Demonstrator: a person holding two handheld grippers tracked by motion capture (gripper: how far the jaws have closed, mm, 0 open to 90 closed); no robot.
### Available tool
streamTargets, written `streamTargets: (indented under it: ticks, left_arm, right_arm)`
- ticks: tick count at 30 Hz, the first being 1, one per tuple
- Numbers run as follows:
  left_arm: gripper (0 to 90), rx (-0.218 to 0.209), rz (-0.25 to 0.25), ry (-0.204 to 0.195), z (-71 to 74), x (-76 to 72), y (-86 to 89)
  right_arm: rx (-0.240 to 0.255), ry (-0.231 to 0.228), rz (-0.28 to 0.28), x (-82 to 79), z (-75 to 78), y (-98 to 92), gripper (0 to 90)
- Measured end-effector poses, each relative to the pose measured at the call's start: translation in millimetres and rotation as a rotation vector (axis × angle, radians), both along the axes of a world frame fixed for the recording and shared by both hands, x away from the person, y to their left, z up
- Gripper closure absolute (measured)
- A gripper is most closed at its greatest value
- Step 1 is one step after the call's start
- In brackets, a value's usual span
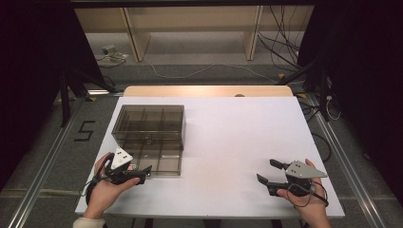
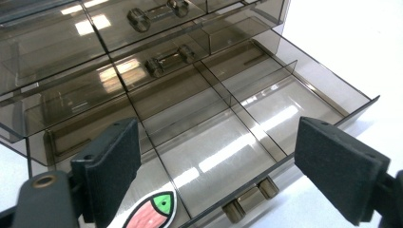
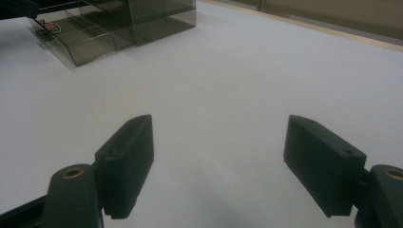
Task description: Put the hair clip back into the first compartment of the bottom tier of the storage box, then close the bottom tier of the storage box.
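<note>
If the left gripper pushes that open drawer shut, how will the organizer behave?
The organizer looks like thin smoky plastic and the drawer is almost empty, so it is probably light and may skate on the smooth white table rather than stay put. The walls seem rigid, perhaps brittle. The flat sticker likely slides inside.

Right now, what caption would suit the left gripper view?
Open fingers hover over a pulled-out smoky drawer, a pink-and-green sticker lying in its near compartment.
</note>
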State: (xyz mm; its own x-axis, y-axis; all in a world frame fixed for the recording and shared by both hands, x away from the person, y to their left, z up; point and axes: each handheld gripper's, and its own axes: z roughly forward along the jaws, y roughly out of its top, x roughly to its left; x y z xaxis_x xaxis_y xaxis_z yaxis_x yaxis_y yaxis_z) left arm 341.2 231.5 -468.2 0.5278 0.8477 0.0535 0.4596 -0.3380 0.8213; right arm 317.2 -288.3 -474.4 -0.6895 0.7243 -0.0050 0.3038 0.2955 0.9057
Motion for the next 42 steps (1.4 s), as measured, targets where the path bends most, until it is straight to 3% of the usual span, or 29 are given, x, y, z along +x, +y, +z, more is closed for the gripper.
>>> streamTargets:
  ticks: [14, 21, 29, 33, 38, 42]
  left_arm:
    - [15.7, 0.014, -0.01, -0.001, -2.0, 0.3, -3.9]
    - [19.4, 0.0, 0.002, -0.017, 0.4, -0.3, -0.8]
    - [43.1, 0.005, 0.039, -0.025, 3.6, -1.6, 1.7]
    - [64.8, 0.019, 0.06, -0.032, 8.6, -5.1, 3.1]
    - [88.2, 0.064, 0.028, -0.034, 9.5, -7.3, 1.9]
    - [89.6, 0.091, 0.02, -0.007, 8.7, -9.0, 1.0]
  right_arm:
    - [-0.001, -0.002, -0.004, -2.6, 1.5, -1.4, 25.9]
    - [-0.004, -0.003, -0.008, -3.4, 1.2, -2.2, 25.9]
    - [-0.001, -0.014, 0.0, -4.2, 4.1, -0.7, 25.9]
    - [0.005, -0.011, -0.002, -4.2, 4.0, -3.3, 25.9]
    - [0.009, -0.01, 0.005, -4.8, 3.7, -1.9, 25.9]
    - [0.006, -0.012, 0.003, -4.9, 3.9, -1.4, 25.9]
